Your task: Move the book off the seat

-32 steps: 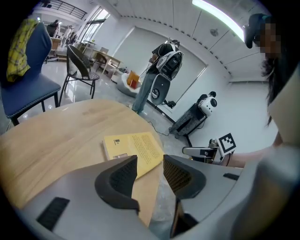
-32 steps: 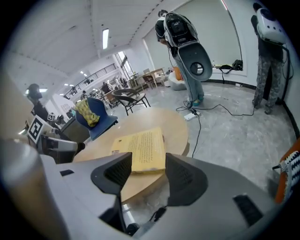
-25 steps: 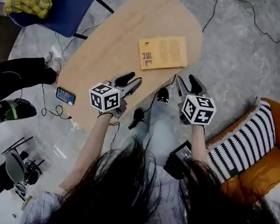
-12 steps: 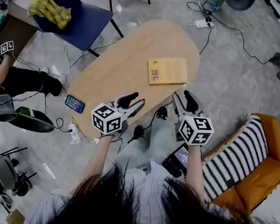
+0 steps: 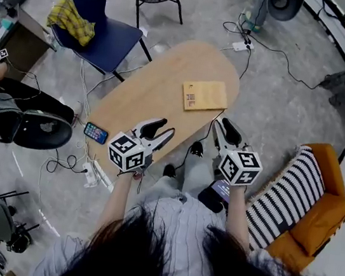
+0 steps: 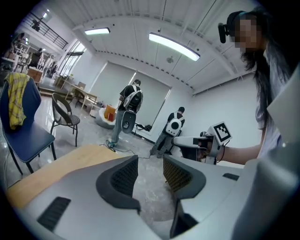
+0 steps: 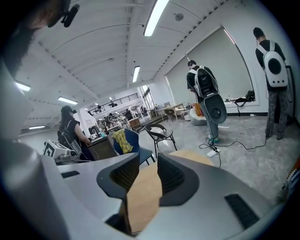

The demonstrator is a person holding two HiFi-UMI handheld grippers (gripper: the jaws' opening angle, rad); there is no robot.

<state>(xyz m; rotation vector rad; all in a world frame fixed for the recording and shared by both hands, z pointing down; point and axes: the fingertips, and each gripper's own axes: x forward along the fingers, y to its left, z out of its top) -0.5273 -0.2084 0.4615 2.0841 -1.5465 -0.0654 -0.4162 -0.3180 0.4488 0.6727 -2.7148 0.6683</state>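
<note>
Head view: book (image 5: 204,95) flat on the table (image 5: 146,98), far end, near its right edge, well apart from the armchair (image 5: 326,202) at right. Left gripper (image 5: 161,127) and right gripper (image 5: 221,125) hang over the near end.
Left gripper view: jaws partly apart, nothing between.
Right gripper view: jaws narrower, just been closing on nothing.
Risk: a careless sweep knocks the book over that edge.

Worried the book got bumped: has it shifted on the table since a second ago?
No. The book lies in the same spot by the table's right edge; only the view changed.
</note>
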